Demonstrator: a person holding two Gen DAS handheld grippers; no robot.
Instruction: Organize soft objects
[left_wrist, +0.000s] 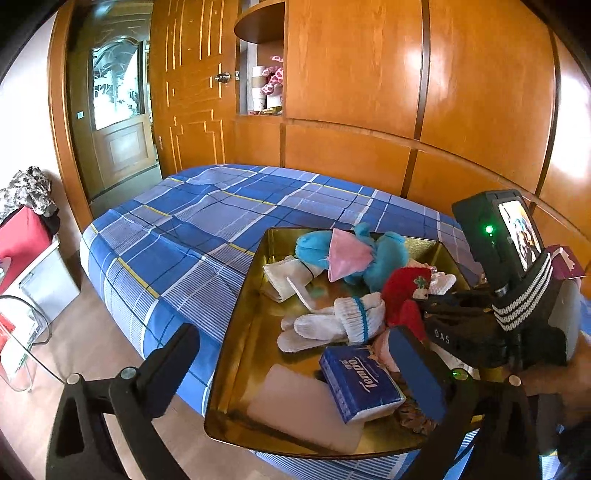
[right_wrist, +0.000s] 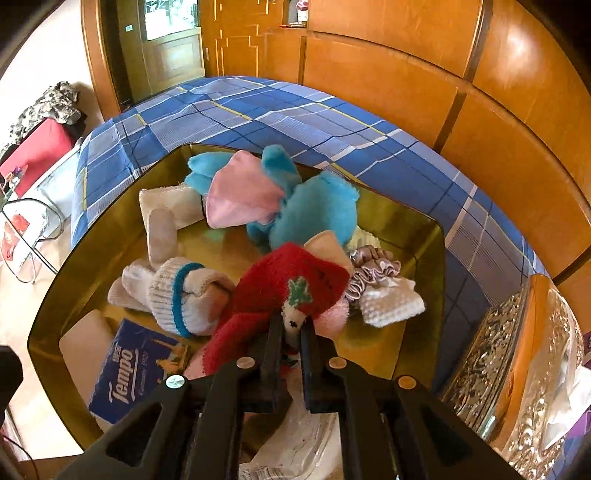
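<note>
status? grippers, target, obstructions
Right gripper shut on red fuzzy sock in gold metal tray. Left gripper open, empty, over tray's near edge. Blue plush toy and white socks crowd the sock.

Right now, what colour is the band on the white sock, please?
Teal blue band on the white sock; right wrist view.

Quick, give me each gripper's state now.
Left gripper: open, holding nothing.
Right gripper: fingers closed on the red sock in the gold tray.

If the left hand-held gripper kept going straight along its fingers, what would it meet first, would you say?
Probably the near left rim of the gold metal tray, or the flat white pad inside it; depth is unclear. The left hand-held gripper is open and holds nothing.
</note>
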